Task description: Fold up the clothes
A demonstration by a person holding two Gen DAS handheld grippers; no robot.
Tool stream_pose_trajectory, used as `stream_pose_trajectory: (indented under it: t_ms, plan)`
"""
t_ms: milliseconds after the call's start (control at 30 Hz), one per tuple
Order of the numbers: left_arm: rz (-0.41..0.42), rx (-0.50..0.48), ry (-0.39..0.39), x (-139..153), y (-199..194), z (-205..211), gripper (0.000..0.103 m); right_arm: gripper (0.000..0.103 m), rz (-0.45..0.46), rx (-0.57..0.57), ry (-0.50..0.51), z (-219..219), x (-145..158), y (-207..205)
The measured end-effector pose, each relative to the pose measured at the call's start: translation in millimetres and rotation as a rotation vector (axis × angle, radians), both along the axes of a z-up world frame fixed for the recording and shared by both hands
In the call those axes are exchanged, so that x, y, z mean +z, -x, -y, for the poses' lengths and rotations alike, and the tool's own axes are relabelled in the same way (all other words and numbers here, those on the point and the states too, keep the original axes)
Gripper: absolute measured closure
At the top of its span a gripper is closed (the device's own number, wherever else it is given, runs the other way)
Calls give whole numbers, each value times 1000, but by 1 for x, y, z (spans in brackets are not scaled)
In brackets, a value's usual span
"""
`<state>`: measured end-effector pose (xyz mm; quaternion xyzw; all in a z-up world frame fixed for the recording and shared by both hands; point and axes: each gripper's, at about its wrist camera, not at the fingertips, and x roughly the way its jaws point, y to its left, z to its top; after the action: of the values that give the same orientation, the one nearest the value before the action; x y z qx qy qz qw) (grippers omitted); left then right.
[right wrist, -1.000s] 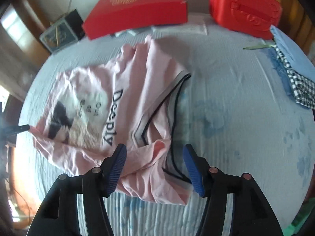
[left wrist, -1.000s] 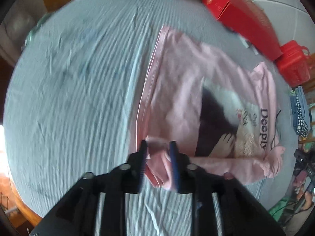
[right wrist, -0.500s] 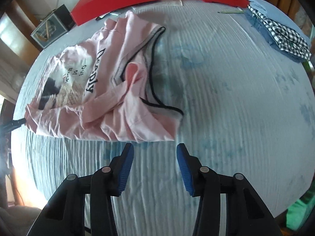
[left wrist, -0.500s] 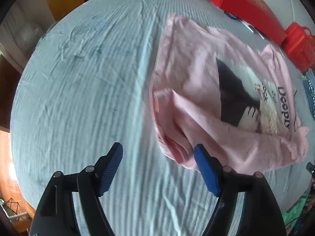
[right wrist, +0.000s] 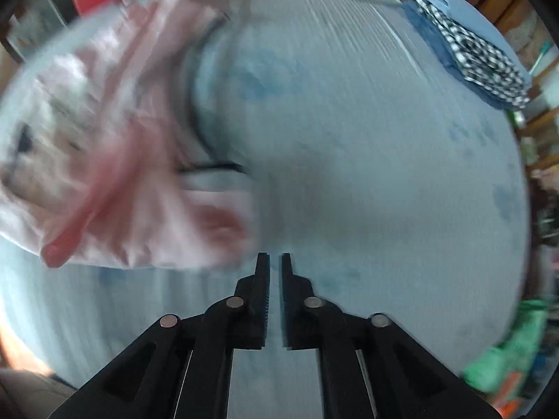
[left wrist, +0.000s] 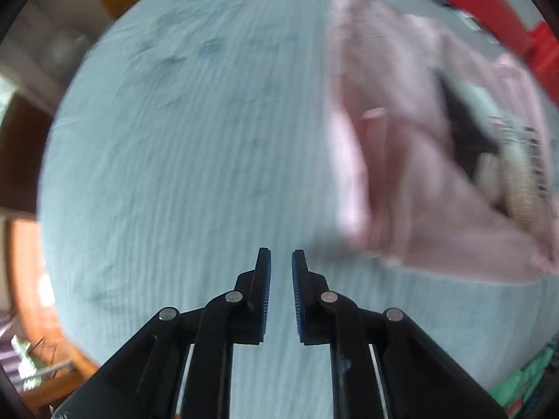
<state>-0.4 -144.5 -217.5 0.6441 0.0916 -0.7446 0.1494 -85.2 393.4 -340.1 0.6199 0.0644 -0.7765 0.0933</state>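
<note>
A pink T-shirt with a dark printed picture lies partly folded on the light blue bed sheet. In the left wrist view the T-shirt [left wrist: 419,160] is at the right, blurred. In the right wrist view the T-shirt [right wrist: 115,160] is at the left, blurred. My left gripper [left wrist: 281,262] is nearly shut and empty, over bare sheet left of the shirt. My right gripper [right wrist: 275,263] is nearly shut and empty, just right of the shirt's near edge.
A red box [left wrist: 464,3] lies beyond the shirt at the far edge. A stack of folded blue and checked clothes [right wrist: 471,52] sits at the far right. The light blue sheet [left wrist: 174,174] covers the table; wooden furniture shows past its left edge.
Both grippers have let go of the shirt, pulled back off it and closed to a narrow gap. The shirt's near edge now lies folded over on the sheet.
</note>
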Motion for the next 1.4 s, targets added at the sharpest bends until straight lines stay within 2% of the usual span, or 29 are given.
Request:
stream_pose_trajectory:
  t_ms: [67,233,267,300,333,367,400,433,500,567,700,733,767,800,867,900,933,967,1000,1067,1133,1200,1400]
  plan:
    - [-38,18,-45,11,-2,3,91,68,4,15,40,8,5,1]
    - [-128,-36,-96,35,14,-25,90,68,13,52,141,28,17,3]
    - [-138,-48,-107,36,20,-32,84,67,15,60,161,32,19,3]
    - [-146,-59,-111,36,28,-40,73,67,16,67,181,36,22,3]
    - [-154,-71,-113,36,36,-48,66,67,18,75,202,40,24,4]
    - [-160,-80,-113,36,41,-55,52,66,20,82,222,44,26,4]
    - [-165,-88,-112,35,45,-61,45,60,22,90,242,48,29,5]
    - [-165,-104,-113,34,48,-68,45,54,38,93,241,53,26,3]
    - [-156,-141,-105,29,54,-75,45,31,72,99,236,65,19,1]
    - [-128,-182,-91,19,59,-80,45,28,116,96,226,74,8,-5]
    - [-74,-225,-73,0,64,-77,45,29,200,73,185,89,-12,-13]
    - [-62,-233,-77,-4,65,-75,45,32,220,81,170,93,-16,-14]
    - [-59,-245,-78,-6,65,-73,45,69,237,96,142,99,-20,-15]
    - [-57,-257,-78,-7,66,-72,45,95,233,93,154,102,-18,-11]
    - [-55,-274,-86,-8,68,-68,45,100,224,87,182,108,-13,-2]
    - [-55,-276,-95,-8,69,-66,45,100,184,68,224,108,-3,7]
    - [-55,-278,-105,-7,71,-64,45,99,126,28,310,101,10,19]
    - [-56,-279,-114,-7,72,-63,45,93,67,-13,398,95,23,31]
    - [-55,-278,-120,-7,73,-61,45,76,24,-45,438,88,31,39]
    - [-56,-268,-131,-4,75,-58,45,54,-31,-107,405,77,43,54]
    - [-61,-253,-136,0,76,-54,45,53,-49,-94,326,71,51,58]
    - [-81,-229,-129,8,75,-50,45,53,-20,-55,283,67,52,54]
    - [-122,-143,-154,23,80,-36,45,53,102,42,202,65,16,47]
